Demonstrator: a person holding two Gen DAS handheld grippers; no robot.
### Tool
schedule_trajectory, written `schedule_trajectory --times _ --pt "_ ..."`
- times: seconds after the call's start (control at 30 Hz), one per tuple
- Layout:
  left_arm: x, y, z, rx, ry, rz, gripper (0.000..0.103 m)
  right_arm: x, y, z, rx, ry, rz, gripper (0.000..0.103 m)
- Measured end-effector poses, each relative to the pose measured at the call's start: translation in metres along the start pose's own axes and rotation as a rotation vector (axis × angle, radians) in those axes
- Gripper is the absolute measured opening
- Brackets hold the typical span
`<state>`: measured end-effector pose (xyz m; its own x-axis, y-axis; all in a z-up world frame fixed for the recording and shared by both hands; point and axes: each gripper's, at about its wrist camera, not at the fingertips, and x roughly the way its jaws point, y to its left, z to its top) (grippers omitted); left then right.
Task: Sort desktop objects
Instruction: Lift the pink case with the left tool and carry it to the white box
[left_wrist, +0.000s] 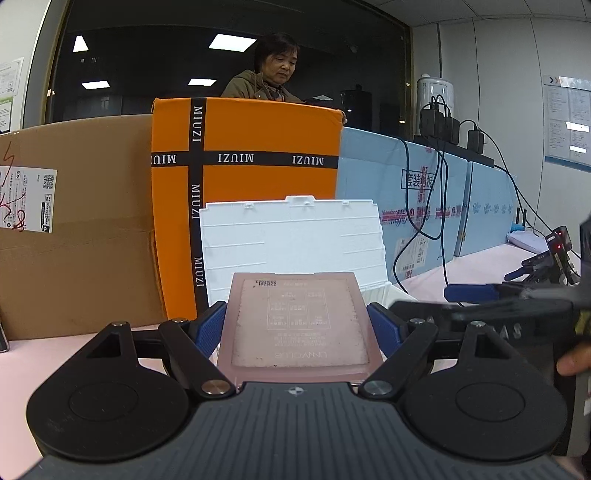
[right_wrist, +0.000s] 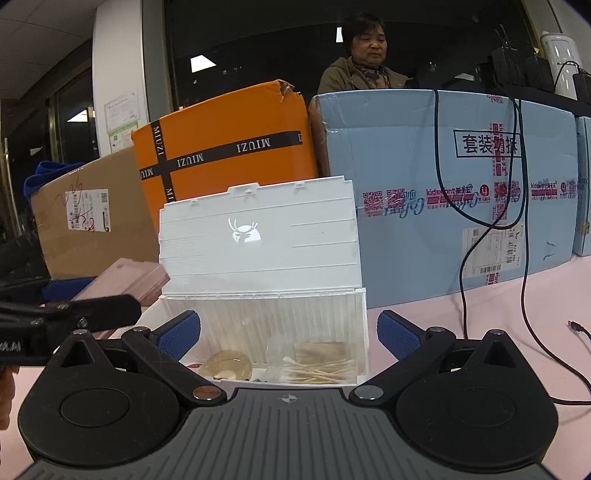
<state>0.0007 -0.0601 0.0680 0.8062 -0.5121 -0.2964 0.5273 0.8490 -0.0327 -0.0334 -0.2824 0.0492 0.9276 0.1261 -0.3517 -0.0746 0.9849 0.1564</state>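
Left claw (left_wrist: 297, 325) clamps pink case (left_wrist: 295, 325) before white box (left_wrist: 291, 243).

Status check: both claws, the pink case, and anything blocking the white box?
Left claw shut on pink case, near the box. Right claw open, empty, over white box. Lid up; swabs inside. Nothing blocking.

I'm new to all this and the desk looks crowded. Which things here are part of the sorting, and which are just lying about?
Part of the job:
- pink case, clamped in the left gripper
- white storage box, lid up
- cotton swabs inside it
- right gripper, open, empty

Lying about:
- orange box
- brown carton
- blue box
- black cables
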Motion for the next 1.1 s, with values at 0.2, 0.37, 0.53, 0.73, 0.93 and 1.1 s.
schedule_trajectory --times 0.2,0.37,0.53,0.73,0.93,1.1 --pt "0.021 0.001 0.007 0.055 0.031 -0.024 0.078 0.003 -0.006 -0.004 0.006 0.019 -0.018 0.103" --pt "0.046 -0.001 0.012 0.122 0.071 -0.073 0.078 0.005 -0.021 -0.006 0.054 0.023 -0.059 0.103" --pt "0.066 -0.004 0.013 0.218 0.102 -0.145 0.078 0.006 -0.028 -0.008 0.076 0.027 -0.070 0.103" --pt "0.085 -0.014 0.010 0.301 0.172 -0.198 0.078 0.007 -0.034 -0.008 0.092 0.030 -0.080 0.103" --pt "0.088 -0.015 0.013 0.288 0.222 -0.187 0.078 0.008 -0.037 -0.009 0.103 0.037 -0.084 0.103" --pt "0.089 -0.026 0.005 0.388 0.224 -0.149 0.078 0.009 -0.038 -0.009 0.109 0.041 -0.082 0.103"
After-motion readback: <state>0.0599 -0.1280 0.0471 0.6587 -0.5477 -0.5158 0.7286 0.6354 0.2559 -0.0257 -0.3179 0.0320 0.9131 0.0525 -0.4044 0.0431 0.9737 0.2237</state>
